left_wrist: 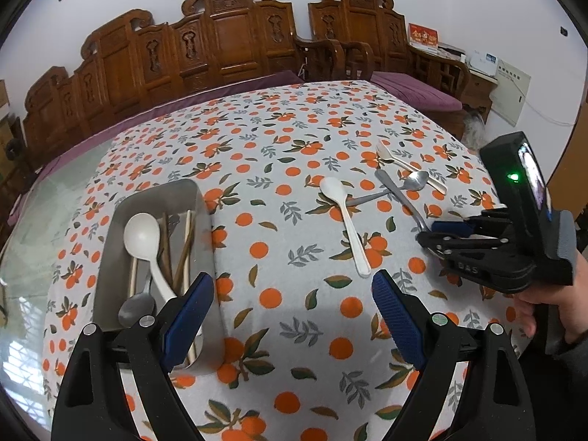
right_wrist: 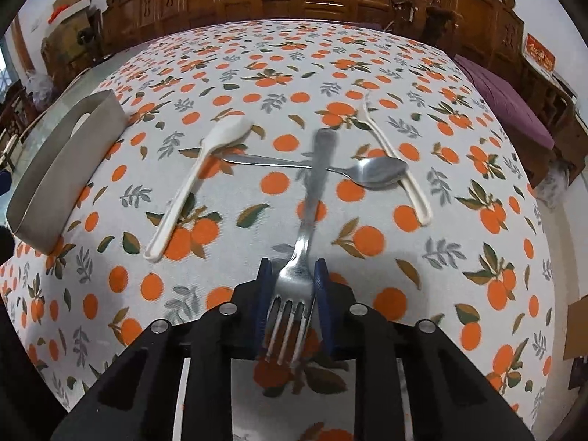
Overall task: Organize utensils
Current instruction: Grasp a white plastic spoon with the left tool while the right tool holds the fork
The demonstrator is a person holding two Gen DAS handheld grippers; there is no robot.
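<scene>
Right tool [right_wrist: 290, 275] is clamped on a metal fork [right_wrist: 308, 220] at its neck, tines pointing back toward the camera, handle sticking out forward. The handle end looks blurred, and it crosses over the handle of a metal spoon [right_wrist: 378, 171]; cannot tell if the two are touching. From the left wrist view the right tool [left_wrist: 441, 231] sits at the near end of the fork [left_wrist: 397, 194], held by a hand [left_wrist: 544, 308].

Left tool [left_wrist: 294, 316] has its blue pads spread wide apart, holding nothing, hovering over the surface [left_wrist: 294, 360] just beside the metal tray [left_wrist: 110, 257].

Landmark is the metal tray [right_wrist: 47, 183], which stands at the left edge of the orange-print cloth. Inside it: a white plastic spoon [left_wrist: 145, 242], a grey metal spoon [left_wrist: 136, 308], and several chopsticks [left_wrist: 183, 242] lying lengthwise.

Right of the tray, well apart from it, a second white spoon [left_wrist: 345, 220] lies loose on the cloth, bowl away from the camera; the right wrist view shows it too [right_wrist: 191, 187]. Farther right of the tray, the metal spoon [left_wrist: 404, 183] lies crosswise, its handle tip under the white spoon's bowl. Farthest from the tray is a white plastic fork [right_wrist: 397, 161], its handle touching the metal spoon's bowl; in the left view it [left_wrist: 408, 163] lies beyond the metal fork.
</scene>
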